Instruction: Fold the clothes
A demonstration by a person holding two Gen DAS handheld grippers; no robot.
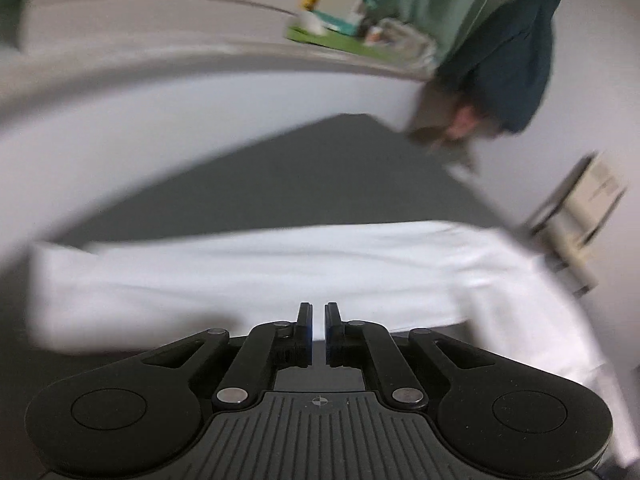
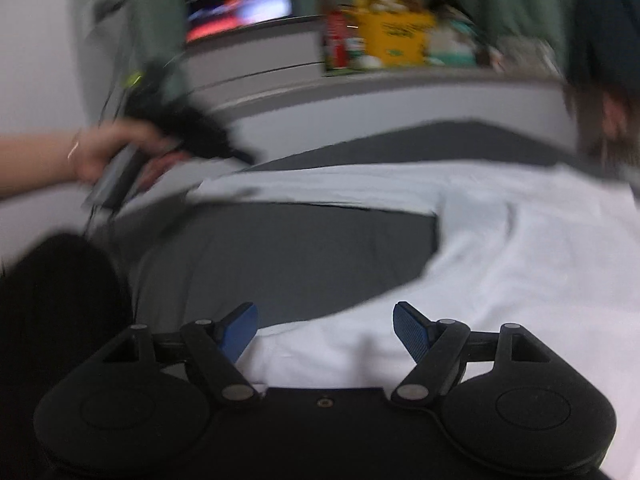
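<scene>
Two grippers we see over a white garment (image 2: 500, 248) on grey bedding (image 2: 288, 260). Left gripper (image 1: 319, 320) fingers are pressed together, empty; right gripper (image 2: 325, 322) fingers are spread

A white garment (image 2: 500, 248) lies spread flat on the grey counter (image 2: 288, 264), one long sleeve (image 1: 240, 268) stretched out sideways, lightly wrinkled.
</scene>
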